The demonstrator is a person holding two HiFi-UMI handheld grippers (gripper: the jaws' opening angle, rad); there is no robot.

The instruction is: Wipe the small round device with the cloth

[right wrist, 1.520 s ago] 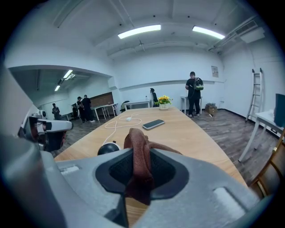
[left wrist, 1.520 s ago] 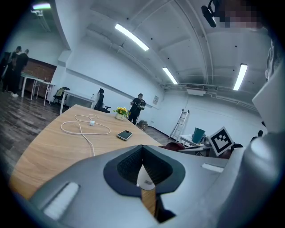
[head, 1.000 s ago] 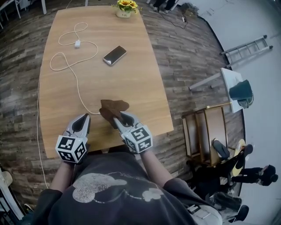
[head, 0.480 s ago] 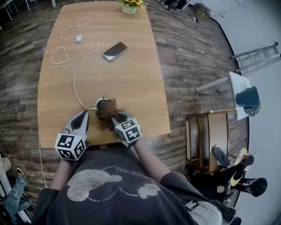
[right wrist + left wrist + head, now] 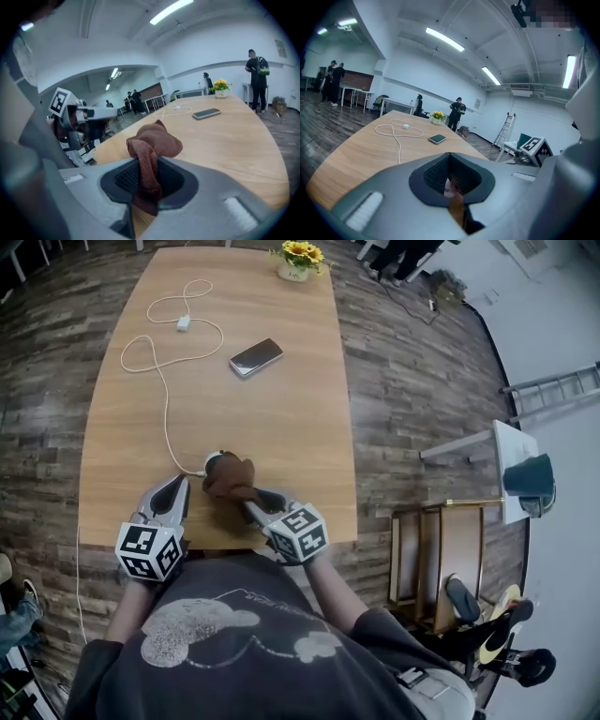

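Right gripper (image 5: 149,182): jaws pinching a fold of the brown cloth (image 5: 154,140), which bunches up above them. Left gripper (image 5: 451,183): jaws pressed together, nothing held. In the head view the cloth lies bunched on the small round device (image 5: 215,461), covering most of it; only the device's far-left edge shows. The left gripper's tip rests just beside the device, near the bench (image 5: 281,437) front edge. A white cable (image 5: 167,418) runs from the device across the bench. Further off: smartphone (image 5: 256,357), sunflower pot (image 5: 299,261) at the far end.
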